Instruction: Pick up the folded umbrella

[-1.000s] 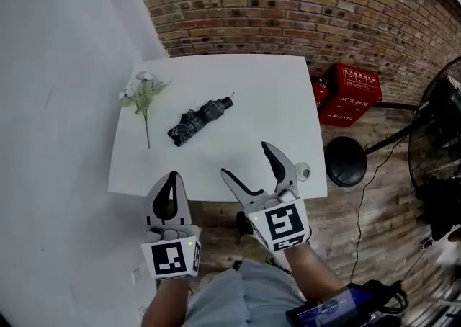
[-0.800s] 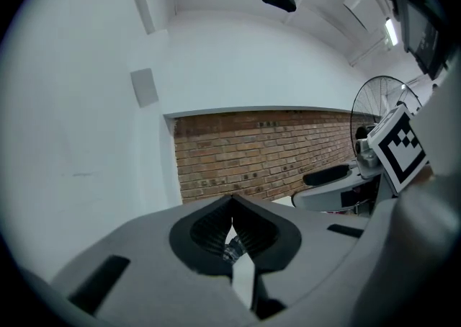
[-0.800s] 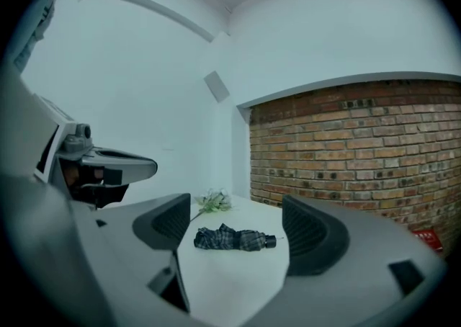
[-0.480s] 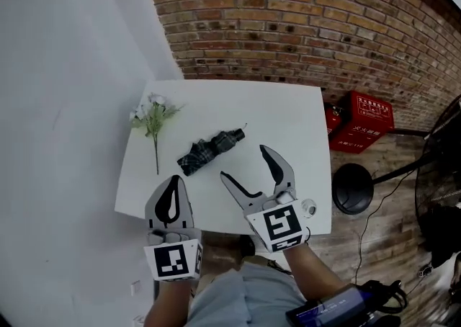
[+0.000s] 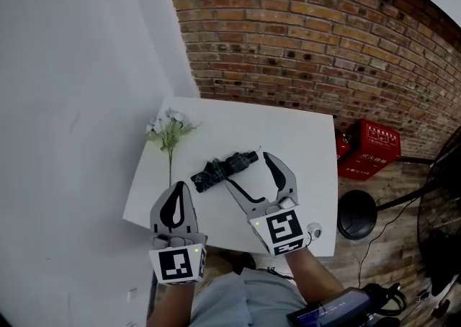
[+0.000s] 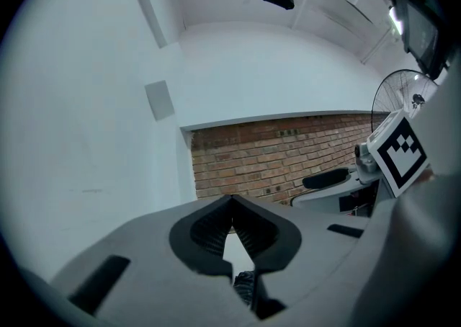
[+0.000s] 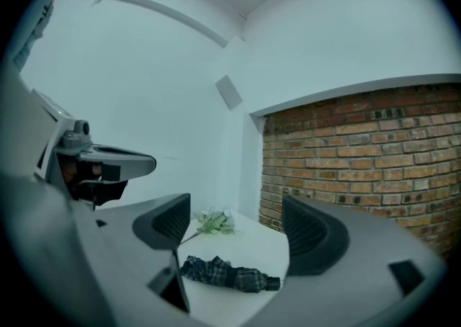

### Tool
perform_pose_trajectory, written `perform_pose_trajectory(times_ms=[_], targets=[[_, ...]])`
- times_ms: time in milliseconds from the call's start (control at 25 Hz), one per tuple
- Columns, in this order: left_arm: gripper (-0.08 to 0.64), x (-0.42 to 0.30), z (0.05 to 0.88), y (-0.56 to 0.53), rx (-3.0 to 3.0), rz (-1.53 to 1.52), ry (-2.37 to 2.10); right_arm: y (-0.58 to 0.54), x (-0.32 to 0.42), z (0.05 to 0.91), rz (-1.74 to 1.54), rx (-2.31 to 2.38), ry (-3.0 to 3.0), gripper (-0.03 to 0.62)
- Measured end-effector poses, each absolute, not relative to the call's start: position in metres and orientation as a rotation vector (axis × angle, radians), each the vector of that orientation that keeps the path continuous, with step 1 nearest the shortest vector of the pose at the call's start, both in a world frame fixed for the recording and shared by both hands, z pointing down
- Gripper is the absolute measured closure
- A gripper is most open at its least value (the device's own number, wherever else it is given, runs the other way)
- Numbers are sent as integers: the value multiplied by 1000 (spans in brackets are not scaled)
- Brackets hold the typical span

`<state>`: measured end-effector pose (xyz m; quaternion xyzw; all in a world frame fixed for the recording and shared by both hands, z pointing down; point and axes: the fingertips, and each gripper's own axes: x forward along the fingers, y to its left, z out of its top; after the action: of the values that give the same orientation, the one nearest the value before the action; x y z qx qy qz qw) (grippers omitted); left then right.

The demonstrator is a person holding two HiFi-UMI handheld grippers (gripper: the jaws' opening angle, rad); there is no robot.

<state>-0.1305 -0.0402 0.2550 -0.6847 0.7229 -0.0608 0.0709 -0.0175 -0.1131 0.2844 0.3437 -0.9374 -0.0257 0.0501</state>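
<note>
A folded dark plaid umbrella (image 5: 222, 169) lies on the white table (image 5: 306, 145), angled from lower left to upper right. My right gripper (image 5: 250, 171) hovers just in front of it, jaws open and empty, with the umbrella's black handle end between the fingertips in the head view. Through the right gripper view the umbrella (image 7: 229, 274) lies on the table ahead, between the two pads. My left gripper (image 5: 176, 199) is over the table's near left part, jaws together with nothing in them; its own view shows the pads (image 6: 232, 226) meeting.
A sprig of white flowers with green leaves (image 5: 170, 133) lies at the table's left side. A brick wall (image 5: 324, 45) stands behind the table, a white wall to the left. Red boxes (image 5: 373, 148) and a fan's black base (image 5: 358, 214) are on the wooden floor at the right.
Both grippers have moved forward over the table toward the umbrella. The right gripper's fingertips now reach the umbrella's handle end; its jaws stayed equally wide.
</note>
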Motion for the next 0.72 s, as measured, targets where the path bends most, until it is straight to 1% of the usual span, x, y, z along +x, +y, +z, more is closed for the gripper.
perform_pose_trajectory(times_ms=[280,720], targets=[[554,-161,261,-52,-2048,-191,2221,-125,-44,293,-57,1004,-2843,192],[554,-205,305,-95,-2143,-253,2245,-161,-87,343,41,989,-2758,192]])
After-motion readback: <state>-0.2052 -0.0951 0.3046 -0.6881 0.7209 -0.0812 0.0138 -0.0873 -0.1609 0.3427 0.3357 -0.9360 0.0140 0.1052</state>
